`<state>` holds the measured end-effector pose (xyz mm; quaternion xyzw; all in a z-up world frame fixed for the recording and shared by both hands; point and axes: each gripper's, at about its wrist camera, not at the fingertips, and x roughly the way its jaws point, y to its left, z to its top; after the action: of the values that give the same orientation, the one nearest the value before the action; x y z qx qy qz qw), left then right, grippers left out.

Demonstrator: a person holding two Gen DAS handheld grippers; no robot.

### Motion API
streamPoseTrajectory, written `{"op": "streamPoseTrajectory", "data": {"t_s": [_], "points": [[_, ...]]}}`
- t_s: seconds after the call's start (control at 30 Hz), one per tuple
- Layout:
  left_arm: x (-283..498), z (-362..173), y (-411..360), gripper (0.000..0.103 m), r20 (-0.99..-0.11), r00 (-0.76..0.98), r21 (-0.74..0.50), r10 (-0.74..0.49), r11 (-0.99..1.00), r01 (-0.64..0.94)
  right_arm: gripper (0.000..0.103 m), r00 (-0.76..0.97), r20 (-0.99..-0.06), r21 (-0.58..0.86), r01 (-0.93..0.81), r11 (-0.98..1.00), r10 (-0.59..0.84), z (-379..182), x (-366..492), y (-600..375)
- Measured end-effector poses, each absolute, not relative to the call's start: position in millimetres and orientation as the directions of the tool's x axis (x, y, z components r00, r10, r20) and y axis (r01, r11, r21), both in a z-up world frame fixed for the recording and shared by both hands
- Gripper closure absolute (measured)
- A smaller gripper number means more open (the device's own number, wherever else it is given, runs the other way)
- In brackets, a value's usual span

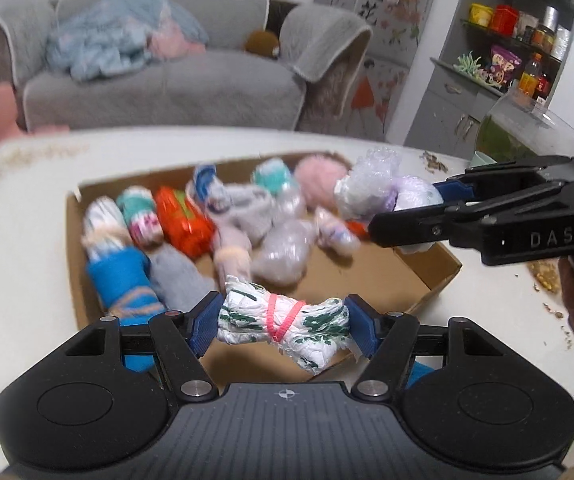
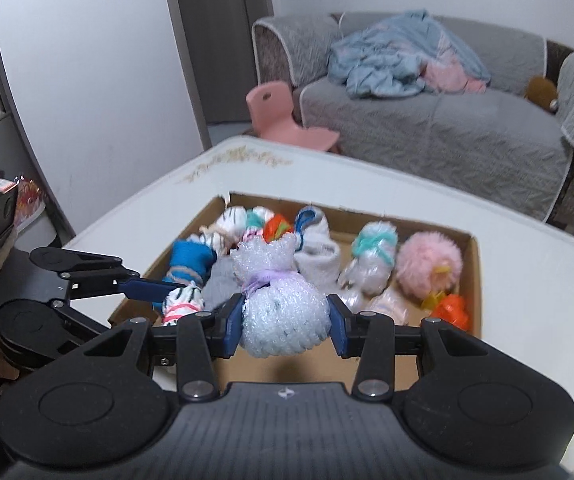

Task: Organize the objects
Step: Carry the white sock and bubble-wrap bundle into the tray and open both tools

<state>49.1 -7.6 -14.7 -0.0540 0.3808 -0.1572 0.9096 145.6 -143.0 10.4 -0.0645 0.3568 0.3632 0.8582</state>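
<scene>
A shallow cardboard box (image 1: pixel 427 268) on the white table holds several small bundles: socks, plastic-wrapped rolls, an orange packet (image 1: pixel 181 220) and a pink fluffy ball (image 1: pixel 321 176). My left gripper (image 1: pixel 283 322) is shut on a white-and-green plastic bundle tied with a pink band (image 1: pixel 283 320), held over the box's near edge. My right gripper (image 2: pixel 286 320) is shut on a white foam-net pouch tied with a purple band (image 2: pixel 283 312), held over the box (image 2: pixel 473 280). The pouch (image 1: pixel 379 184) and right gripper (image 1: pixel 415 208) show at the right of the left wrist view.
The white table (image 1: pixel 27 240) carries crumbs (image 1: pixel 543 276) and a clear bowl (image 1: pixel 527 132) at its right. Behind stand a grey sofa (image 2: pixel 447 128) with clothes, a pink child's chair (image 2: pixel 283 116) and a shelf unit (image 1: pixel 519 52).
</scene>
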Motion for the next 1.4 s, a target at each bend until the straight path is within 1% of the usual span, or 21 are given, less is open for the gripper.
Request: {"op": "streamPoseTrajectory", "data": {"t_s": [0.07, 0.23, 0.33, 0.43, 0.6, 0.67, 1.2, 1.4], "points": [[55, -21, -4, 0.031, -0.695, 0.639, -0.238, -0.331, 0.944, 0.23, 0.063, 0.463, -0.675, 0.152, -0.674, 0.723, 0.574, 5, 148, -140], [65, -30, -3, 0.031, -0.728, 0.626, -0.196, -0.279, 0.96, 0.199, 0.063, 0.43, -0.702, 0.161, -0.68, 0.715, 0.567, -7, 152, -134], [70, -34, -8, 0.031, -0.736, 0.636, -0.12, -0.23, 0.97, 0.211, 0.063, 0.41, -0.717, 0.168, -0.683, 0.711, 0.564, -13, 155, -130], [66, -39, -16, 0.031, -0.724, 0.667, 0.003, -0.176, 0.966, 0.258, 0.063, 0.387, -0.728, 0.183, -0.687, 0.704, 0.566, -19, 156, -125], [58, -50, -23, 0.031, -0.699, 0.699, 0.143, -0.151, 0.928, 0.344, 0.063, 0.361, -0.739, 0.183, -0.704, 0.686, 0.568, -24, 158, -115], [56, -52, -25, 0.031, -0.692, 0.707, 0.171, -0.147, 0.918, 0.358, 0.063, 0.354, -0.744, 0.18, -0.711, 0.68, 0.567, -26, 158, -111], [59, -55, -22, 0.031, -0.681, 0.716, 0.159, -0.157, 0.922, 0.354, 0.063, 0.352, -0.78, 0.14, -0.709, 0.692, 0.518, -36, 159, -98], [59, -55, -22, 0.029, -0.682, 0.715, 0.163, -0.154, 0.921, 0.354, 0.061, 0.35, -0.79, 0.129, -0.707, 0.695, 0.503, -37, 160, -94]]}}
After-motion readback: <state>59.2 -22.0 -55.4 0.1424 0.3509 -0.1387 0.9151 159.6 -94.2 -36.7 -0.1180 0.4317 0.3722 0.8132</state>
